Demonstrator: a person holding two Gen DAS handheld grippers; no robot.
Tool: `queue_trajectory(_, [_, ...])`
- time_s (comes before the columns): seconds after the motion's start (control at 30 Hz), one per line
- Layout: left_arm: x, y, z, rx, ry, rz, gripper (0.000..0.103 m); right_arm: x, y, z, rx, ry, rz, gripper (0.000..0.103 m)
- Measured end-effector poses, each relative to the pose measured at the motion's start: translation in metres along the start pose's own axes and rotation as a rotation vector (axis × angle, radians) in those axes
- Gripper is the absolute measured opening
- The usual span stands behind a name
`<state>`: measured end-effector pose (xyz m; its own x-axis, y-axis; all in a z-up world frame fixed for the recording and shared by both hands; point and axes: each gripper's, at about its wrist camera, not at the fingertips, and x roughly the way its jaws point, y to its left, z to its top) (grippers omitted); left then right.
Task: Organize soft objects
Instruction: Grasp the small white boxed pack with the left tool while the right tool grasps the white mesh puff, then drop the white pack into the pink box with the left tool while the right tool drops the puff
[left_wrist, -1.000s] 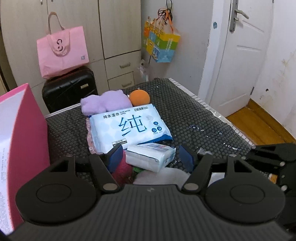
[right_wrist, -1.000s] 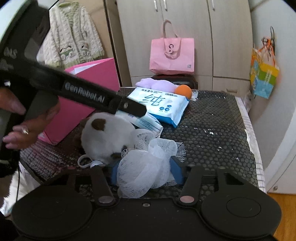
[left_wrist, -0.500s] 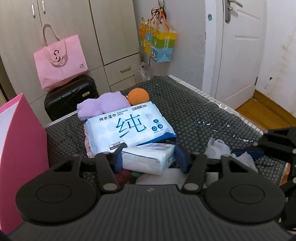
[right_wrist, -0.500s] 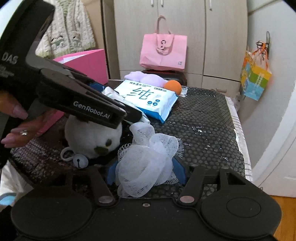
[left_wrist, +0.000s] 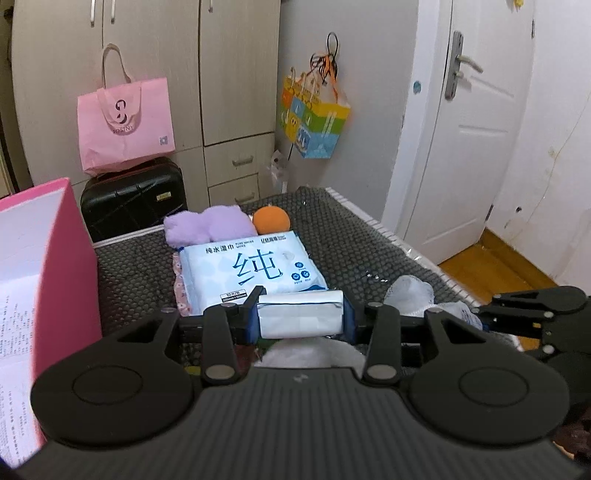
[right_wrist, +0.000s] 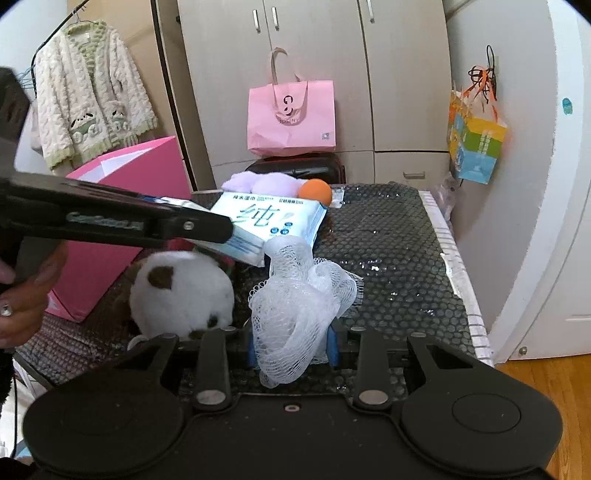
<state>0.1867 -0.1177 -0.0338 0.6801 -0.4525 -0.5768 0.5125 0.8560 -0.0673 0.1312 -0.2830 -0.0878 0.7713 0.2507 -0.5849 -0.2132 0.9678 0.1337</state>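
Observation:
My left gripper is shut on a small white tissue pack and holds it above the table; the pack also shows in the right wrist view. My right gripper is shut on a white mesh bath puff, lifted just over the mat; the puff shows in the left wrist view. A white plush toy lies under the left gripper. A large blue wet-wipes pack, a purple plush and an orange ball lie further back.
A tall pink open box stands at the table's left. The table has a black honeycomb mat. A black suitcase with a pink tote stands behind. A white door is to the right.
My left gripper closed on the tissue pack and lifted it off the table. My right gripper stayed shut on the mesh puff and rose a little.

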Motion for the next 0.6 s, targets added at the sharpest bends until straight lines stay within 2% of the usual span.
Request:
queue_trajectory(0.23, [-0.041,0.002,-0.001,-0.013,-0.028,-0.035,0.04,-0.028,0.003,0.009,0.008,-0.003,0.002,0.038])
queue_trajectory(0.37, [-0.061,0.006,-0.006,-0.031,0.008,-0.07,0.04,-0.044,0.01,0.009,0.012,0.021,0.054,0.038])
queue_trajectory(0.6, [-0.097,0.015,-0.026,-0.043,0.042,-0.076,0.04,-0.061,0.034,0.011,-0.048,0.074,0.154,0.038])
